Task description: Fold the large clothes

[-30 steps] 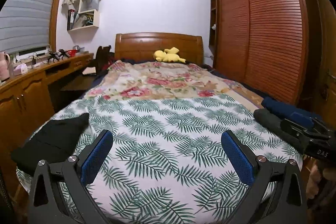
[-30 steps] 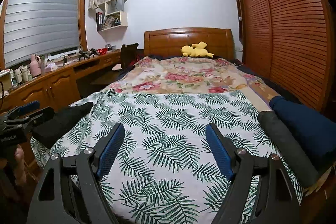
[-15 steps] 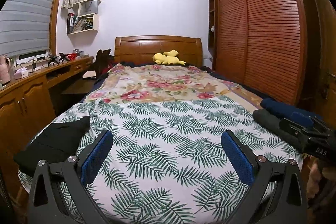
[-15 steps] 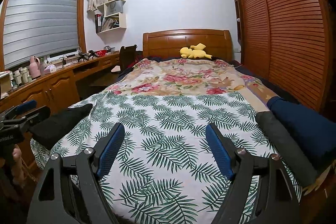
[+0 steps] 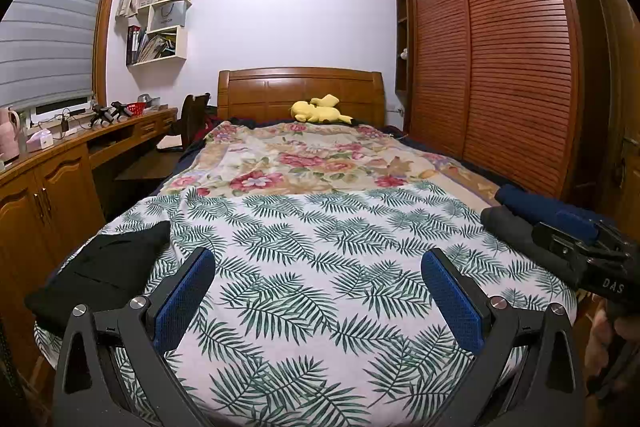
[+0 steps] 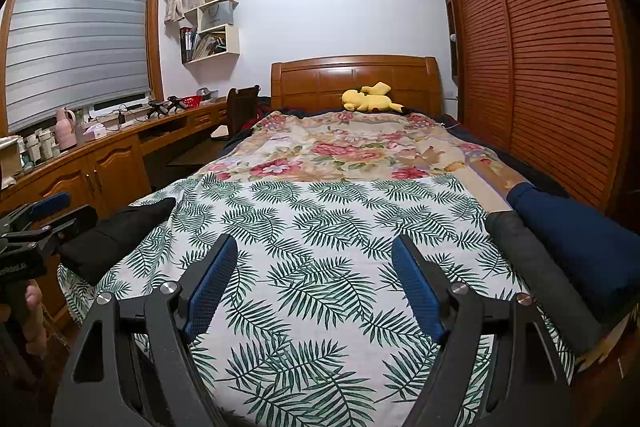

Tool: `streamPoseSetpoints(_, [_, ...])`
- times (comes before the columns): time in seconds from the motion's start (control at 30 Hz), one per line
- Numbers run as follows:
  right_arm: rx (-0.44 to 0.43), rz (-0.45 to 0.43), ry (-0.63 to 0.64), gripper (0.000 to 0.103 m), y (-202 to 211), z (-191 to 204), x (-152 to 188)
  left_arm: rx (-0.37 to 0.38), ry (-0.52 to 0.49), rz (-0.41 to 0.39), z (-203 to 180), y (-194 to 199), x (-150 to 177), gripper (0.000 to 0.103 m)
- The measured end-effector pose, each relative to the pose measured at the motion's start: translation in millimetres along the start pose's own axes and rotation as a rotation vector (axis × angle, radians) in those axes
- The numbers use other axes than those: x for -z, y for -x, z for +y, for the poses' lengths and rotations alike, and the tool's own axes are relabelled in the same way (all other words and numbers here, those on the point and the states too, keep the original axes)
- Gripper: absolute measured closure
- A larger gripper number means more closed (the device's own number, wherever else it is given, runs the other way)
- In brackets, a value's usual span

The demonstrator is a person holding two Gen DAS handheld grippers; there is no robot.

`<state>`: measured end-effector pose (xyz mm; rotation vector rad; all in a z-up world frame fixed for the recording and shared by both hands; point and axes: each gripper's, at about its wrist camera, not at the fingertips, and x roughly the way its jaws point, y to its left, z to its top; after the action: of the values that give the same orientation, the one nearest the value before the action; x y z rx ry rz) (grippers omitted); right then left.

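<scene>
A palm-leaf sheet (image 5: 320,227) lies flat over the near half of the bed. On its left edge rests a folded black garment (image 5: 100,267) (image 6: 116,235). At the right edge lie a folded grey garment (image 5: 516,231) (image 6: 532,267) and a navy one (image 5: 536,205) (image 6: 580,235), side by side. My left gripper (image 5: 318,259) hovers over the foot of the bed, open, with nothing between its blue pads (image 5: 184,299). My right gripper (image 6: 314,243) is open and empty too. Each gripper shows at the edge of the other's view: the right gripper (image 5: 592,247) and the left gripper (image 6: 40,215).
A floral blanket (image 5: 312,163) covers the far half of the bed, with a yellow plush toy (image 5: 316,109) at the wooden headboard (image 5: 300,87). A wooden desk with cabinets (image 5: 52,179) runs along the left. A slatted wardrobe (image 5: 500,67) stands on the right.
</scene>
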<state>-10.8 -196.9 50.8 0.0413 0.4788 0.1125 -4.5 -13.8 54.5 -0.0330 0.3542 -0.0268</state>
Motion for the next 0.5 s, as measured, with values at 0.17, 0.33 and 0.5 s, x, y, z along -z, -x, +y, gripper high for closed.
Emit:
streamPoseSetpoints(0.17, [0.000,0.001,0.000,0.023,-0.2,0.0,0.0,0.002,-0.004,-0.001,1.3,0.3,-0.3,0.001])
streamPoseSetpoints(0.33, [-0.001,0.001,0.000,0.023,0.0,0.0,0.1,0.002,-0.006,-0.003,2.0,0.8,0.1,0.001])
streamPoseSetpoints(0.5, [0.000,0.000,0.000,0.023,0.1,0.0,-0.1,0.002,-0.006,-0.005,1.7,1.8,0.2,0.001])
